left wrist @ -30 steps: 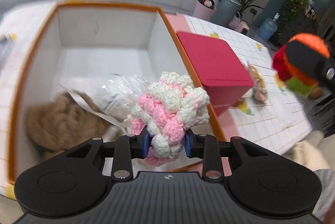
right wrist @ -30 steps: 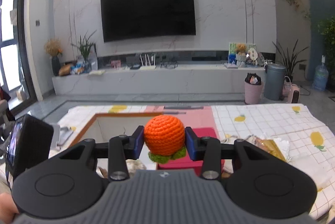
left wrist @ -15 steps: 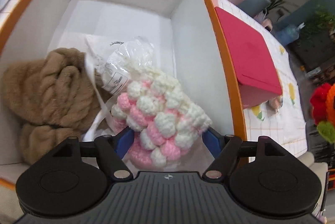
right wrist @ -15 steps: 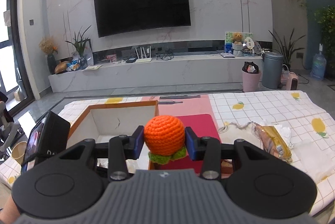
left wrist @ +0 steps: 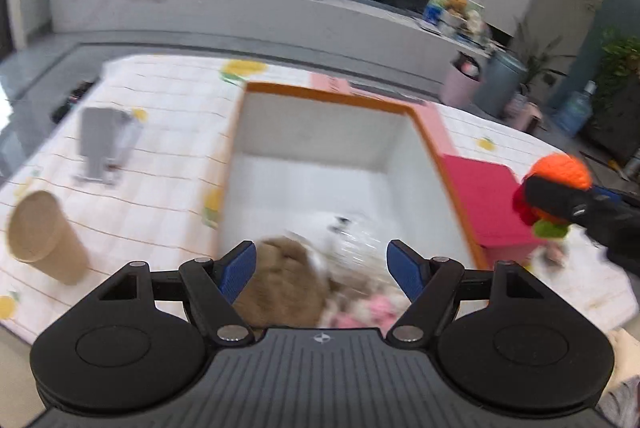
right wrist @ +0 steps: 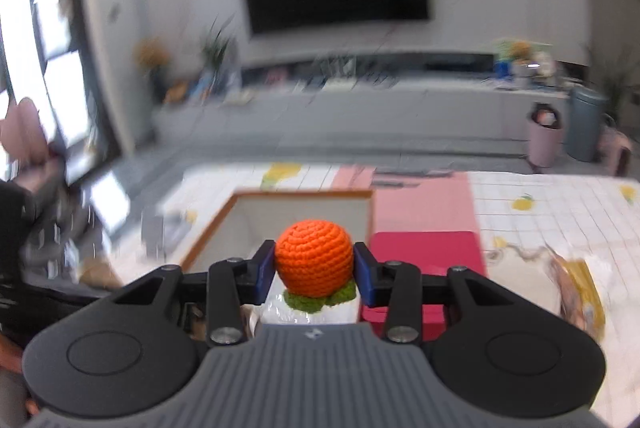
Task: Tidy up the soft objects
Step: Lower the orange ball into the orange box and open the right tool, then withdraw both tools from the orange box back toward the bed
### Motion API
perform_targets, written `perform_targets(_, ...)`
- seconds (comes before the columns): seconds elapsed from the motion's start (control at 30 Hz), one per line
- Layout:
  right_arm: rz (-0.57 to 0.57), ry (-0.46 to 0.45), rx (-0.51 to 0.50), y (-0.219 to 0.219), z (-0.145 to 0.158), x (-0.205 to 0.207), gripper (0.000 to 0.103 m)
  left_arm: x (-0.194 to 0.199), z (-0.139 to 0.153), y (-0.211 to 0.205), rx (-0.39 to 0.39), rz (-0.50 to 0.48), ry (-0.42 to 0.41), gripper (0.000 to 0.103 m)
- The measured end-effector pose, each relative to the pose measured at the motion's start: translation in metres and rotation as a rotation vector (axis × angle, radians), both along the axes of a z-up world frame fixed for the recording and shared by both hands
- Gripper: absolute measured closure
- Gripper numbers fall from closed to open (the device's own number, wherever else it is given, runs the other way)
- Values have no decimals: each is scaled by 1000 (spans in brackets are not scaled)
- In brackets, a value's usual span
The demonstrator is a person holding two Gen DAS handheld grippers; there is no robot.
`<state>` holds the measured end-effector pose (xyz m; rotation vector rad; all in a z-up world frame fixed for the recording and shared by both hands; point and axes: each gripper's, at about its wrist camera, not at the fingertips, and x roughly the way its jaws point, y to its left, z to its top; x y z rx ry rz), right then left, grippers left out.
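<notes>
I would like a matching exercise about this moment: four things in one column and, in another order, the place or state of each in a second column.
Things:
1. left claw
2. crochet orange
3. pink-and-white crochet piece
4. paper cup

Places or states:
A. lying in the orange-rimmed box, beside the brown plush
B. open, holding nothing
C. on the tablecloth, left of the box
D. clamped in the right claw

Pairs: 1-B, 2-D, 3-A, 4-C
</notes>
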<state>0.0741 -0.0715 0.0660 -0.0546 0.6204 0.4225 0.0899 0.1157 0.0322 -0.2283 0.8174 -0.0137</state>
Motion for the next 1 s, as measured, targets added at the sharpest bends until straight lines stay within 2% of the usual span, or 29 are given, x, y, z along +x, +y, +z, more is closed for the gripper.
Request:
perform_targets(0.1, 109, 114, -137, 30, -14, 34, 62, -1, -1, 0, -15, 8, 7, 16)
perform_targets(0.17, 116, 179, -217, 46, -27, 54, 62, 2, -4, -2, -18, -2, 19, 16)
perform_targets(0.33, 131, 221, -381, 70, -55, 89, 62, 3, -12, -4, 25, -20, 39, 16)
perform_targets(0.43, 145, 245, -396, 80, -63, 96, 62, 1, -14, -8, 64, -18, 29, 16)
perform_targets(0.5, 163, 256, -440, 89, -70, 100, 62, 0, -13, -11, 98, -14, 26, 16)
perform_targets(0.63, 152, 265, -527, 98, -84, 106, 62, -2, -10, -9, 100, -11, 31, 16)
perform_targets(0.77, 165, 277, -522, 97, -88, 107, 62, -4, -6, -1, 92, 14, 15, 16)
perform_targets(0.87, 146, 252, -486, 92, -82, 101, 60, 0, -9, 4, 68, 27, 31, 16)
perform_targets(1.0, 105, 188, -395, 80, -66, 81, 50, -4, -6, -2, 115, 19, 13, 16)
